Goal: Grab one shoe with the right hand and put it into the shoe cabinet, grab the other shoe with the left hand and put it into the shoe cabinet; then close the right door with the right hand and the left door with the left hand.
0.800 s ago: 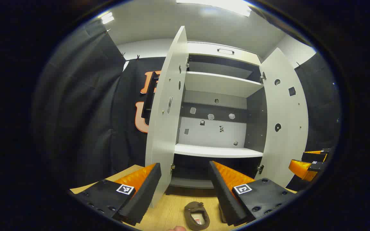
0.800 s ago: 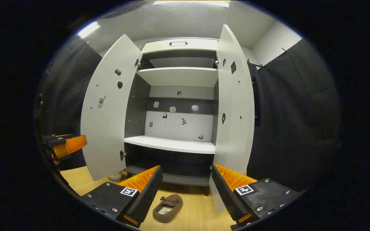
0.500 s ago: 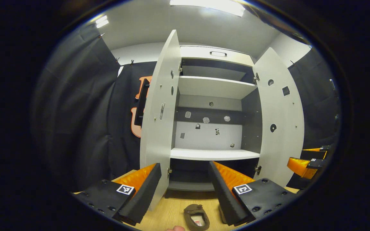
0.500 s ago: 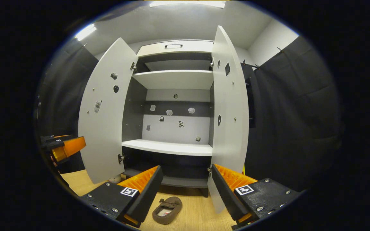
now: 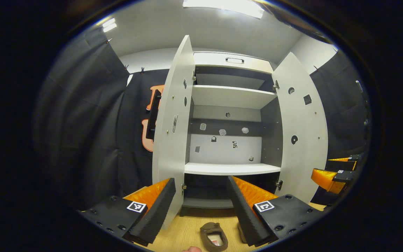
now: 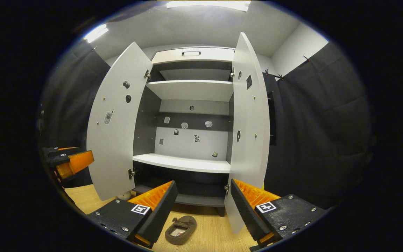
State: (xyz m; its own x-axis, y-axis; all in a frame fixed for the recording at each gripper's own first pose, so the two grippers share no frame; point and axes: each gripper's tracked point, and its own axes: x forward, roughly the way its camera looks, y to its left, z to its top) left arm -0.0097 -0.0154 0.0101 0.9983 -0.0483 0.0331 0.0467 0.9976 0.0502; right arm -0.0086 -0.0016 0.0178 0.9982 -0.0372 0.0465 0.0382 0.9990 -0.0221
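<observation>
- Judging from both shoes lying outside the tall white two-door shoe cabinet (image 6: 191,105), the first grab is not yet made; both doors stand wide.
- The right gripper (image 6: 201,206) is spread and empty above a brown suede slipper-like shoe (image 6: 180,230) on the pale wood floor (image 6: 215,238); lowering to straddle it is called for.
- The left gripper (image 5: 201,206) is likewise spread, empty.
- The second shoe (image 5: 241,232) is largely hidden behind a finger.
</observation>
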